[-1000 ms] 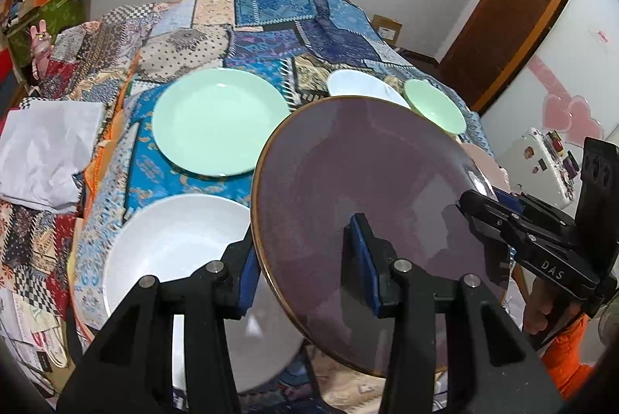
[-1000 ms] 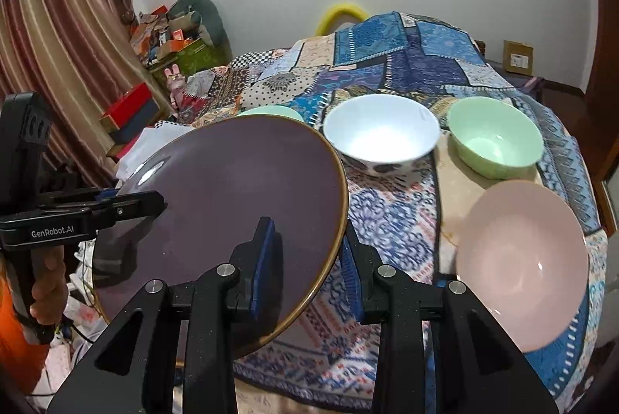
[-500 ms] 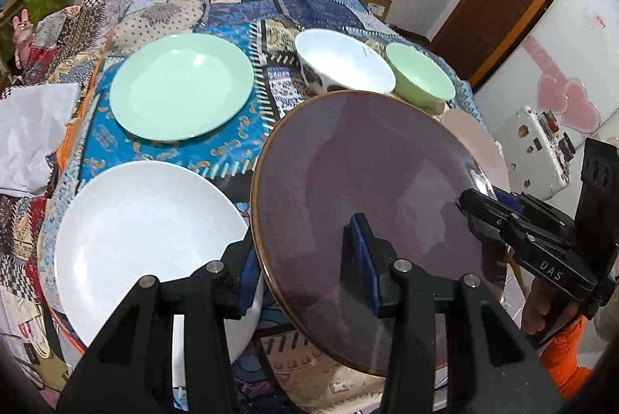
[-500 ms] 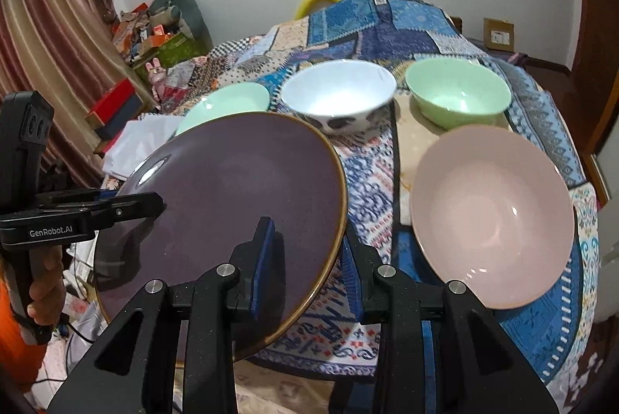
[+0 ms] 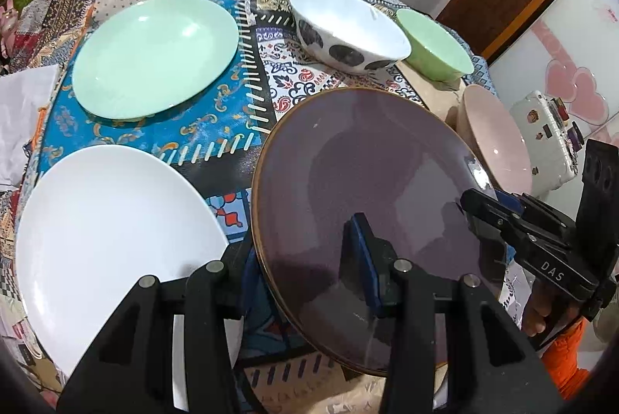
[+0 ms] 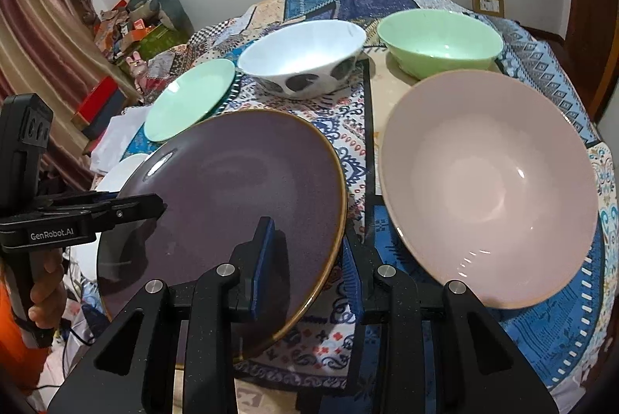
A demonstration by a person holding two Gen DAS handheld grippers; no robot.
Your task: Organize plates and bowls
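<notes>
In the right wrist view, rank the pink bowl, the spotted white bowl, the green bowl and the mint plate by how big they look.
1. pink bowl, though it sits nearest the camera, which inflates it.
2. spotted white bowl and green bowl: too alike to rank.
3. mint plate, partly hidden and farther off, so unsure.

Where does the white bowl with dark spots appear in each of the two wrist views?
Left wrist view: the white bowl with dark spots is at upper centre-right, left of the green bowl.
Right wrist view: the same bowl is at upper centre, again left of the green bowl.
Shared landmark: the purple plate, held by both grippers.
</notes>
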